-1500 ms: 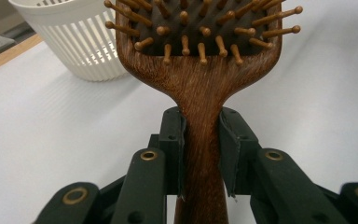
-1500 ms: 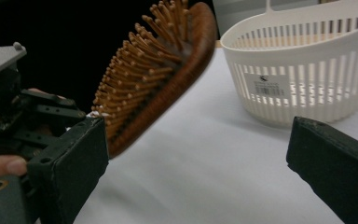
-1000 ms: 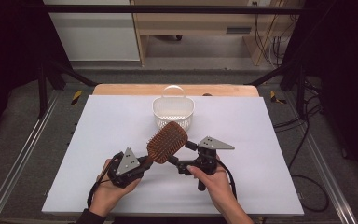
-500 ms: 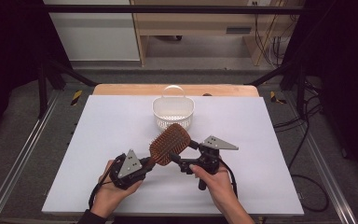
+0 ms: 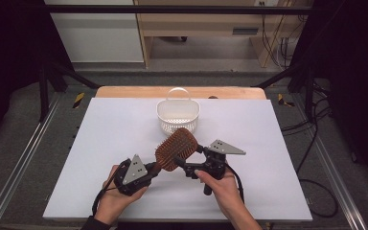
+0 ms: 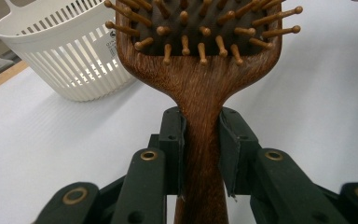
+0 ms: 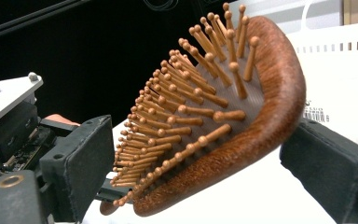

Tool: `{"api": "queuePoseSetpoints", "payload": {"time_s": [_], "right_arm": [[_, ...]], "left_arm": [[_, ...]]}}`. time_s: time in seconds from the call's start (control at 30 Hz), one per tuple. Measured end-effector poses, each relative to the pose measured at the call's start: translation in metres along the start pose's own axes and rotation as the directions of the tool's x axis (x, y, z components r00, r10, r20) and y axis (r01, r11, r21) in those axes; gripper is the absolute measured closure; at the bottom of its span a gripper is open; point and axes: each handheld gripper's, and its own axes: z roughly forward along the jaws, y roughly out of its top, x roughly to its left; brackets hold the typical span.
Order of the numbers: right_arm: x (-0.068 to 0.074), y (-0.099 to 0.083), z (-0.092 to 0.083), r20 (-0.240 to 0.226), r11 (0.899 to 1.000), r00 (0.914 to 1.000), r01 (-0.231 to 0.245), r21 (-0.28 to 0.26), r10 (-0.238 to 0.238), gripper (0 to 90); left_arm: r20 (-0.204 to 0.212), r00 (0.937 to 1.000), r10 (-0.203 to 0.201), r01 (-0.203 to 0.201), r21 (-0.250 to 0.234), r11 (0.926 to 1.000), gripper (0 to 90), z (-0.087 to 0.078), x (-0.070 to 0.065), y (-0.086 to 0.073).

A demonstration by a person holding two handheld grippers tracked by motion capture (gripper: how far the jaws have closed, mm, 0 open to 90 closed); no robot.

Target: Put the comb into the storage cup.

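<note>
Left gripper (image 6: 200, 154) still clamps the brush (image 5: 175, 150) handle near the tabletop's front edge, brush now lifted toward the basket (image 5: 178, 116), right gripper (image 7: 205, 182) spread wide around its head.

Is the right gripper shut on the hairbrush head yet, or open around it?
Open. In the right gripper view the right gripper has its jaws straddling the hairbrush head with gaps both sides; the left gripper clamps the handle.

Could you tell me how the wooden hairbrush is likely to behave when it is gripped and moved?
The hairbrush looks like solid wood, so probably stiff. Its smooth handle, clamped in the left hand-held gripper, might slip or pivot. The broad head makes it likely top-heavy; the thin pins could bend if the right hand-held gripper squeezes them.
</note>
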Motion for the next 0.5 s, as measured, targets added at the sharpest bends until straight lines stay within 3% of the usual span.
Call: {"api": "queuePoseSetpoints", "payload": {"time_s": [0.5], "right_arm": [[0.0003, 0.0015, -0.0015, -0.012, 1.000, 0.9999, -0.005, -0.022, 0.005, 13.2]], "left_arm": [[0.002, 0.9999, 0.013, -0.013, -0.006, 0.9999, 72.3, 0.0020, -0.0041, 0.0009]]}}
